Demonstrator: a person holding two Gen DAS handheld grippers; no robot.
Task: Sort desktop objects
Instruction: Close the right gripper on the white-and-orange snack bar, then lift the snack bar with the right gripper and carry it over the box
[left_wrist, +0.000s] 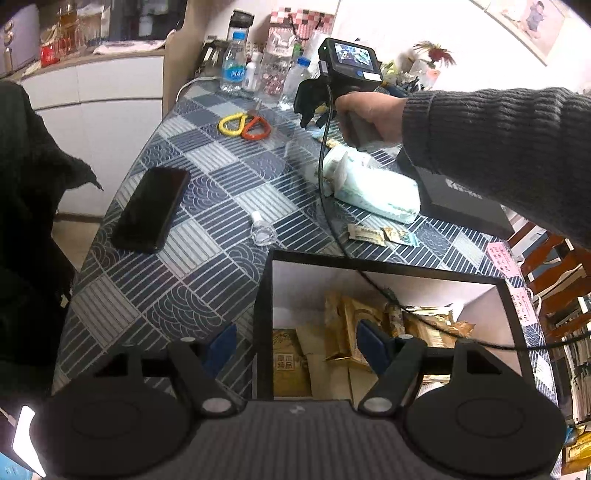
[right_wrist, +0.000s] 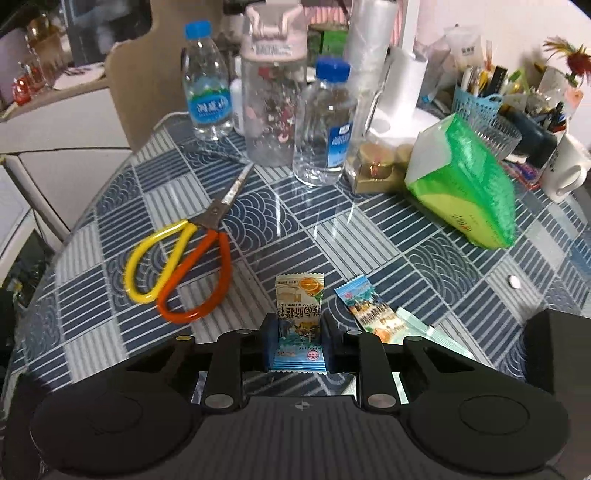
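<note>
Right wrist view: the right tool sits at the lower centre of the frame with its jaws closed on a small cream-and-blue snack sachet with an orange print. The sachet stands between the two pads, its upper end projecting beyond them. Just right of it, a second blue-and-orange snack sachet lies flat on the blue-and-white patterned counter. To the left, scissors with one yellow and one orange handle loop lie flat, blades pointing toward the upper centre. At the right, a green plastic tissue pack rests tilted. Farther back stand two clear water bottles with blue caps and a clear patterned drinking bottle with a pink lid.

Left wrist view: the left tool occupies the lower centre, jaws wide apart and holding nothing. Its right finger hangs over an open black-rimmed box with white inner walls that contains gold and brown packets. Beyond the box lie two small sachets, a small clear bottle and a black smartphone toward the left. A white wrapped pack lies at centre right. The right tool appears at the upper centre, gripped by a hand in a grey knitted sleeve.
</note>
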